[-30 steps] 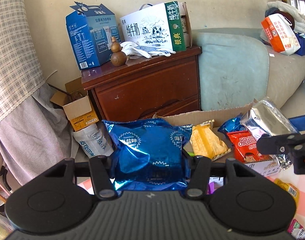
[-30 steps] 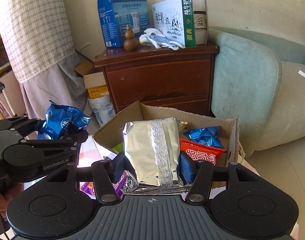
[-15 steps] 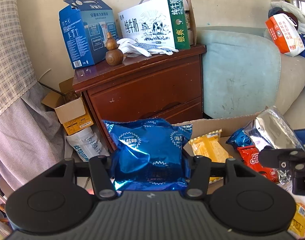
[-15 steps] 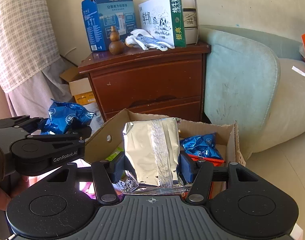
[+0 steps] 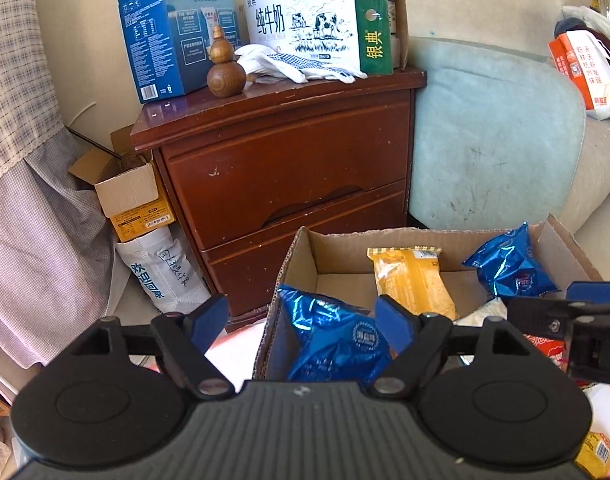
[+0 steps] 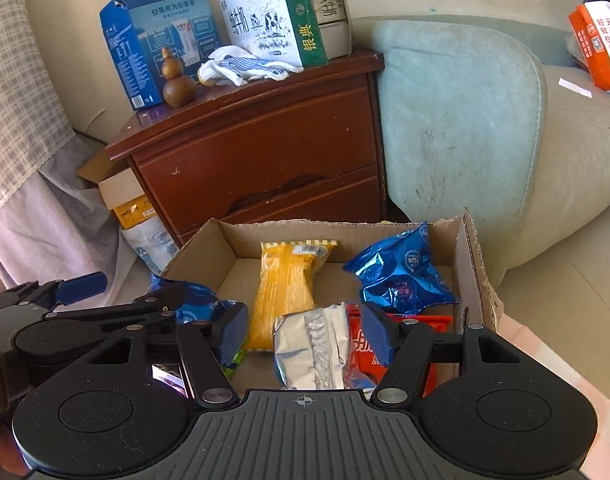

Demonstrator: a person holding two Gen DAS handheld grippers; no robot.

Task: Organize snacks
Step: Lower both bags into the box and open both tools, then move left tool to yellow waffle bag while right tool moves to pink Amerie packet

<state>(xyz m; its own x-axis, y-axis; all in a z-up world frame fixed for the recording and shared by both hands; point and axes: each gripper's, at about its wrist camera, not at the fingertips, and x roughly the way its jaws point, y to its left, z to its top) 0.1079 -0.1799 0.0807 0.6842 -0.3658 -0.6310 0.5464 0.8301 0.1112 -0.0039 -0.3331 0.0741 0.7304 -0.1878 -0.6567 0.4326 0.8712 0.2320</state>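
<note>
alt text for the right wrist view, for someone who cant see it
The right gripper is opening over a silver packet in a cardboard box, beside yellow, blue and red packets. A brown dresser stands behind.

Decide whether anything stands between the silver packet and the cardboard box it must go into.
Nothing visible does. The silver packet already sits within the walls of the cardboard box, between the yellow packet and the red packet. The right gripper has its jaws opening, and neither pad presses the packet.
</note>
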